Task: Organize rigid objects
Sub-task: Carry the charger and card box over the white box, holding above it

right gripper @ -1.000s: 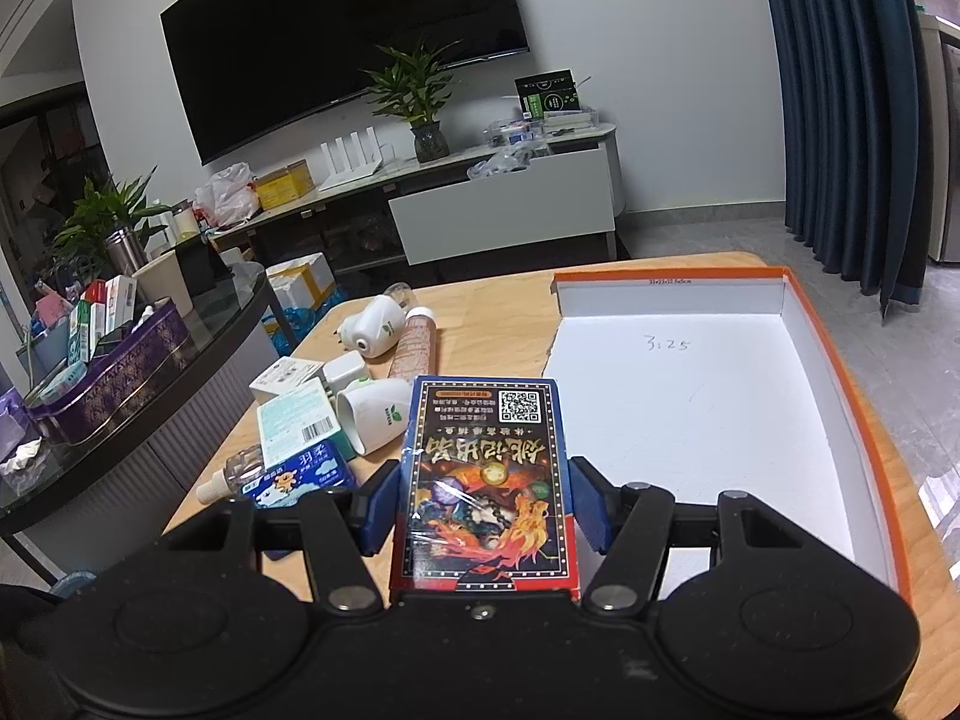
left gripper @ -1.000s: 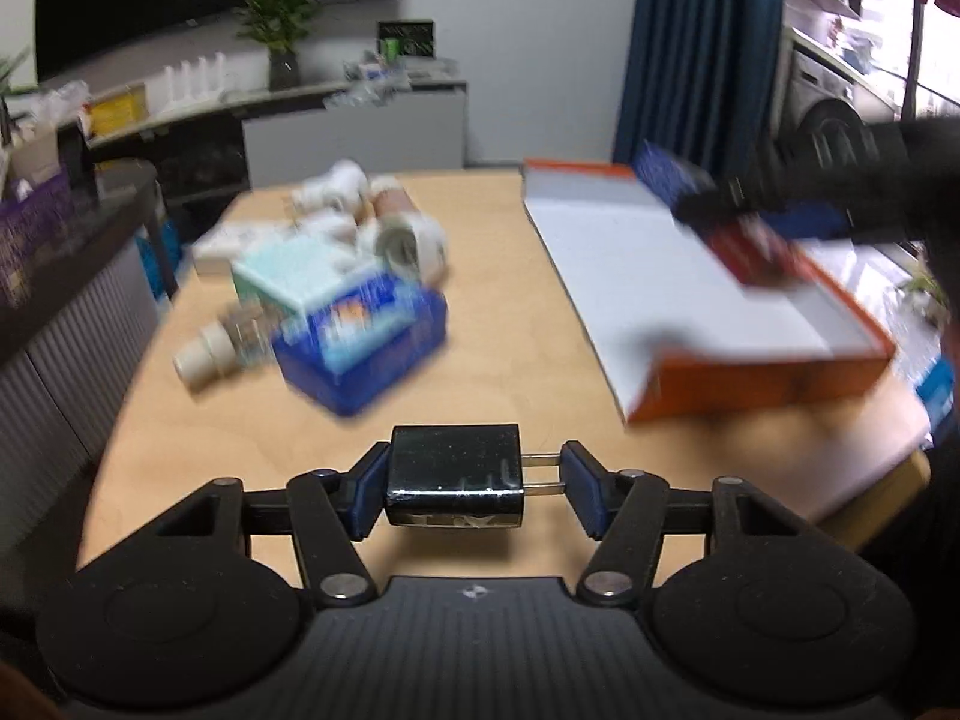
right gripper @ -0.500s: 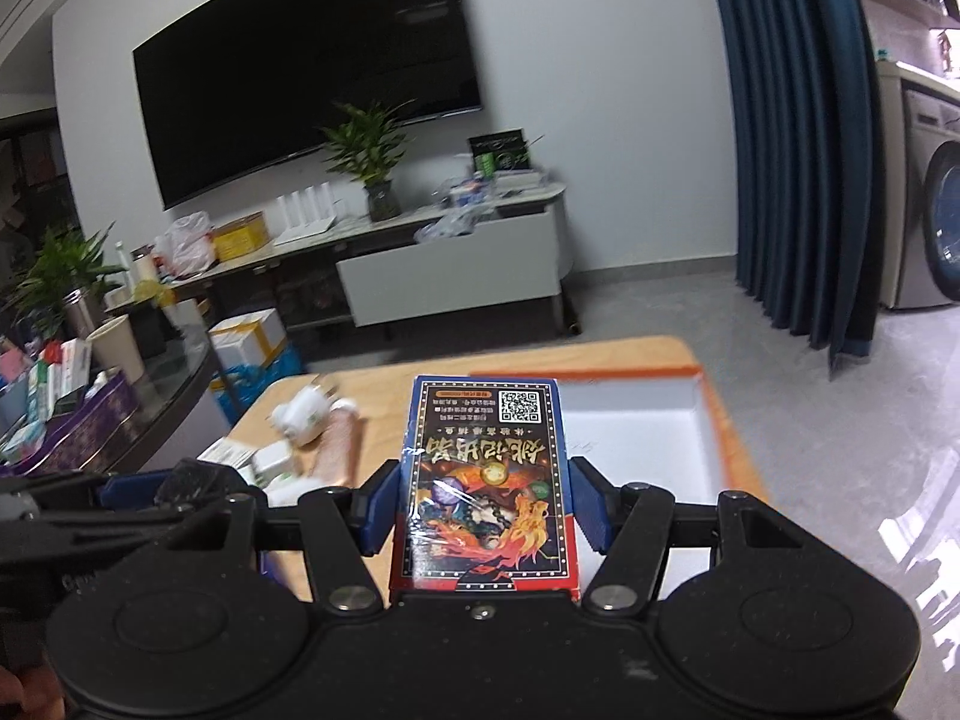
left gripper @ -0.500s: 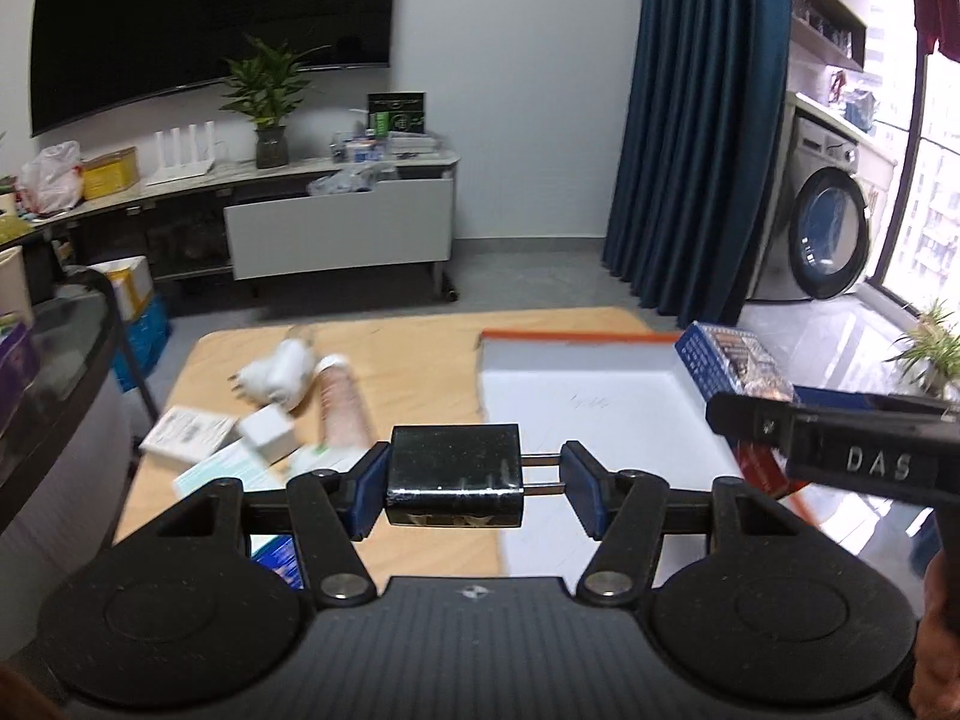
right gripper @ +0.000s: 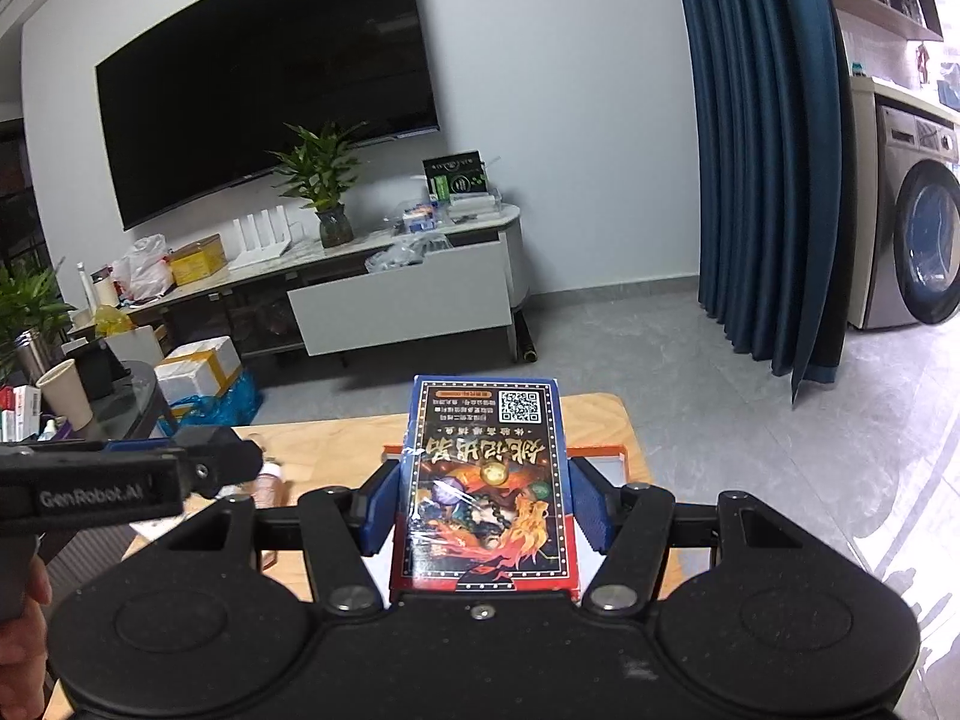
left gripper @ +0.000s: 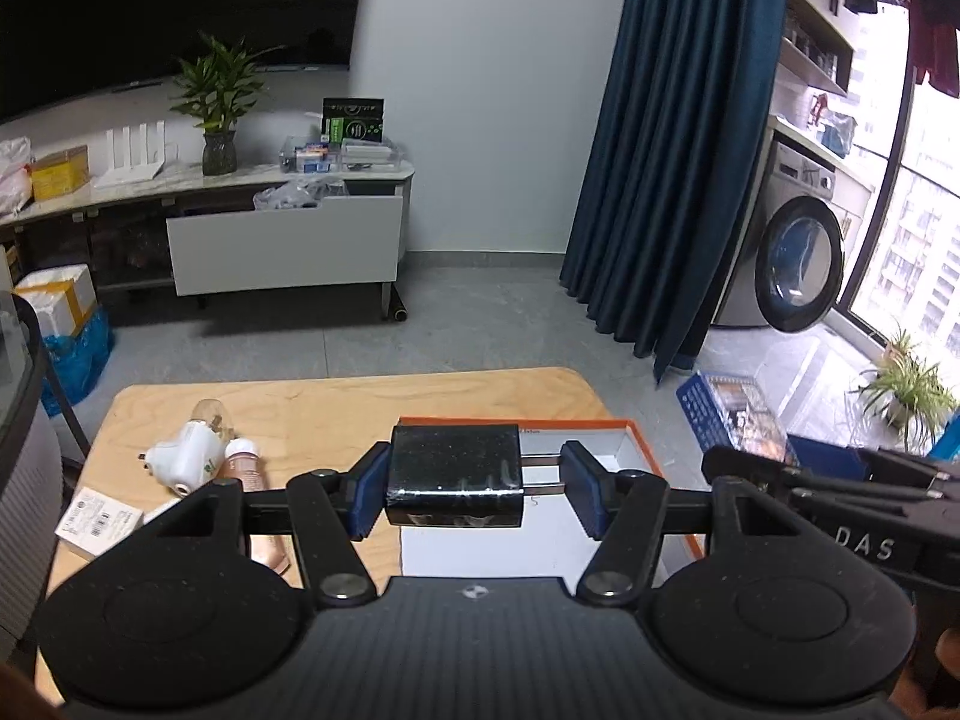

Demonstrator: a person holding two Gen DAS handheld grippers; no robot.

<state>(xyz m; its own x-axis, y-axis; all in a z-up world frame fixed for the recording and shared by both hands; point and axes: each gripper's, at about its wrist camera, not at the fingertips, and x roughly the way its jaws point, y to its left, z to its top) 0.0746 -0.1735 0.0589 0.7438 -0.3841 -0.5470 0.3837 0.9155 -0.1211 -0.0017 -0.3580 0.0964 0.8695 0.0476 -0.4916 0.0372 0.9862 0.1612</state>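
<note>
Your left gripper (left gripper: pixel 474 483) is clamped on a black charger plug (left gripper: pixel 454 476): the block's flat side presses against the left pad, and its two metal prongs reach across to the right pad, so the plug sits crosswise between your fingers. It hangs in the air above the near part of the wooden table (left gripper: pixel 336 402), in line with the far left corner of the orange-rimmed white box (left gripper: pixel 624 450). Your right gripper (right gripper: pixel 486 498) grips a blue and red card box (right gripper: pixel 485 483) by its long edges, printed face up, the QR code at the far end; the box juts forward well past the fingertips and its near end rests against the gripper body. From the left wrist view you see that same card box held up to the right of the white box, beyond the table's right edge. Left behind on the table to your left lie a white plug-in device (left gripper: pixel 183 456), a pinkish bottle (left gripper: pixel 249 471) just beside it, and a small white carton (left gripper: pixel 99 521).
</note>
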